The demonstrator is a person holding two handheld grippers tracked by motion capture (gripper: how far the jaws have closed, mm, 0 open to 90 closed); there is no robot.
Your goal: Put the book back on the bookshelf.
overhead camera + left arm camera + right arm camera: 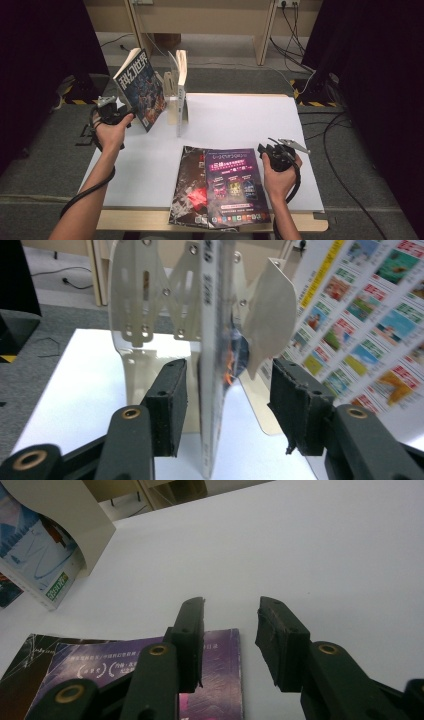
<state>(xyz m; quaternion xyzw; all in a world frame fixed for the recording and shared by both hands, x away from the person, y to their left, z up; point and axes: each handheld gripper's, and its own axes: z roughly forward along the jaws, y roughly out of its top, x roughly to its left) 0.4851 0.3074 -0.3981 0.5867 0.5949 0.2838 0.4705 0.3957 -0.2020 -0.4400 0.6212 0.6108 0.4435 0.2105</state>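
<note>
The magazine [142, 90] with the dark illustrated cover stands tilted at about ten o'clock on the white tabletop [240, 125] in the high view, just left of the cream folding rack [176, 95], where another magazine [181, 85] stands upright; the left tool [131, 111] sits at the tilted magazine's lower left edge; at five o'clock two more magazines, a purple one [235, 186] over a dark one [189, 187], lie flat near the front edge; the right tool [261, 148] hovers just right of the purple one's top corner.

In the left gripper view the magazine [214, 390] shows edge-on, upright at twelve o'clock between the jaws of the left tool [227, 400]; the jaws stand apart, with a gap to each pad, so nothing is clamped; the rack [150, 315] rises behind.

In the right gripper view the right tool [230, 640] has its jaws apart over bare tabletop [300, 545], holding nothing; the purple magazine [145, 665] lies at seven o'clock.
</note>
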